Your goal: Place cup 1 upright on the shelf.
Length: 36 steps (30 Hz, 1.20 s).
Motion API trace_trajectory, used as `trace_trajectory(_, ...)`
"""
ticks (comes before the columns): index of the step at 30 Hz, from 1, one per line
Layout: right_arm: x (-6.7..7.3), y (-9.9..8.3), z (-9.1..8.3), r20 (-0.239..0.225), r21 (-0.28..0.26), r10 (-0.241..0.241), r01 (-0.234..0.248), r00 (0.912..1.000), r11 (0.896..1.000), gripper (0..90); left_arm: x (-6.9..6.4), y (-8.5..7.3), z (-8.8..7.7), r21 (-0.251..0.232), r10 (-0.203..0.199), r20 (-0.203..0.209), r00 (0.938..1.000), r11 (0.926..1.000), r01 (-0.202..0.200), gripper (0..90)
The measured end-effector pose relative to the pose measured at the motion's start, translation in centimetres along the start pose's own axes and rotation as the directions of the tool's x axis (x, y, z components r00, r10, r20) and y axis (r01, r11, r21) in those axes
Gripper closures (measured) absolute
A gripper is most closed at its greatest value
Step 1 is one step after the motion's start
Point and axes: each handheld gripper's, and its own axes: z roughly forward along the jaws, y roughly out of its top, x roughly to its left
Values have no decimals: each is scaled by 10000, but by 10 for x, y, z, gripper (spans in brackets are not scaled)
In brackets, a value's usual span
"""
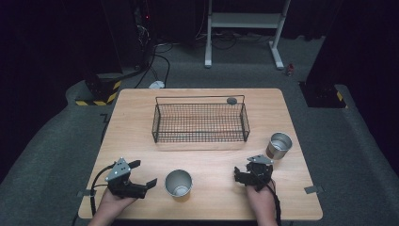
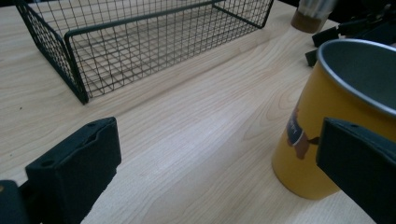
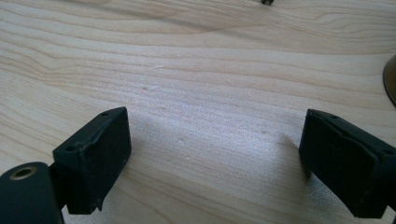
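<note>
a: what's laid out in front of you?

b: largest first: the pale wooden bench, and toward its far side a black wire mesh basket, open at the top, nothing in it that i can make out. two cups are out. the yellow metal cup with the grey inside stands upright near my edge, between my two hands. a second silver metal cup stands upright on the right, just beyond my right hand-held gripper.

a: which step are you on?

b: i judge it's the approach to the yellow cup. my left hand-held gripper is just beside it, jaws spread wide and holding nothing. in the left gripper view the cup sits off to the right, partly behind the right-hand jaw, not between the two. the right hand-held gripper is also spread and empty, pointing down at bare wood.

a: so what does the next move call for?

b: i'd swing the left one toward the cup until the wall sits between the jaws, then close. probably the basket is where it goes, but that's my guess.

a: how does the cup look?

b: smooth straight wall, mustard yellow outside with a small dark printed figure low on the side, dull grey metal inside, thin rim. it looks empty.
</note>
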Motion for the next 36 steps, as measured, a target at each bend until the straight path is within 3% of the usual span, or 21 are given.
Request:
trace_trajectory(7, 0, 0, 0, 0, 0, -1, 1, 10000, 10000, 90, -4, 6, -3, -246, 71, 144, 9999, 9997, -67, 6)
trace_trajectory(10, 0, 0, 0, 0, 1, -1, 1, 10000, 10000, 90, -10, 10, -4, -400, 61, 399, 9992, 9992, -45, 6)
trace_trajectory(22, 0, 0, 0, 0, 0, 1, -1, 10000, 10000, 90, -25, 21, -4, -724, 273, 586, 9979, 9971, -230, 6)
trace_trajectory(36, 0, 0, 0, 2, -1, -1, 1, 10000, 10000, 90, -38, 37, 11, -441, 692, 967, 9929, 9969, -652, 5)
